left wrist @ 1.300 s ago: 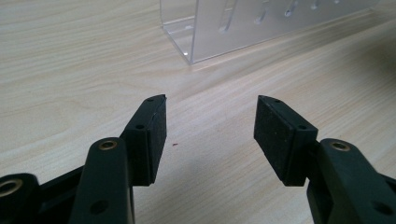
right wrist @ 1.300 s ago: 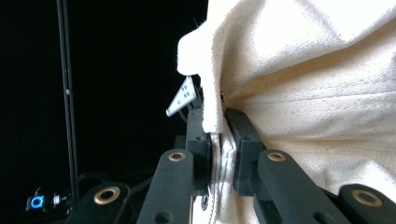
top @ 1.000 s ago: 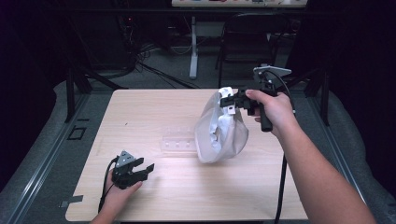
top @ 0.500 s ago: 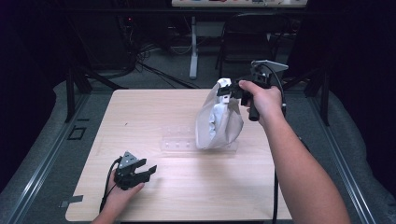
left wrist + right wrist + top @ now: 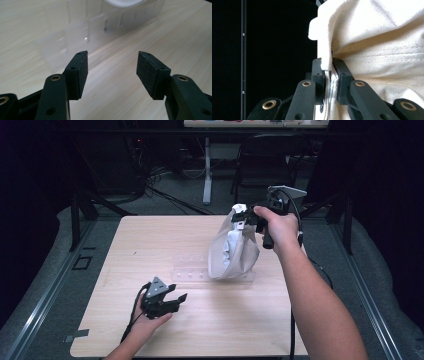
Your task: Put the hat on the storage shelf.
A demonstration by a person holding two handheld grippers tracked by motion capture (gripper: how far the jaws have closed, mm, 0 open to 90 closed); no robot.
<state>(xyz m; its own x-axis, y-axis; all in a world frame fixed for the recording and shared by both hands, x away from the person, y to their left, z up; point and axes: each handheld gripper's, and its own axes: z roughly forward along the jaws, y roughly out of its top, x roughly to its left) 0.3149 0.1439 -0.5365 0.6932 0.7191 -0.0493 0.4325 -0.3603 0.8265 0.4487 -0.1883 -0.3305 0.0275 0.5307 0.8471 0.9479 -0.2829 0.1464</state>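
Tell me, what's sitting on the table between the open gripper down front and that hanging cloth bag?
A clear plastic rack, seen in the high view and left gripper view, lies between the left gripper and the cloth bag.

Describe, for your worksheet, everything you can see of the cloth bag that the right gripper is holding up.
The cloth bag is off-white woven fabric, like canvas, with stitched seams and soft folds. The right gripper is shut on its top edge, the fabric pinched between both jaws. The bag hangs rumpled and bulging from that grip above the wooden table, its bottom at a clear plastic tray; whether it touches it cannot be told. Its contents are hidden.
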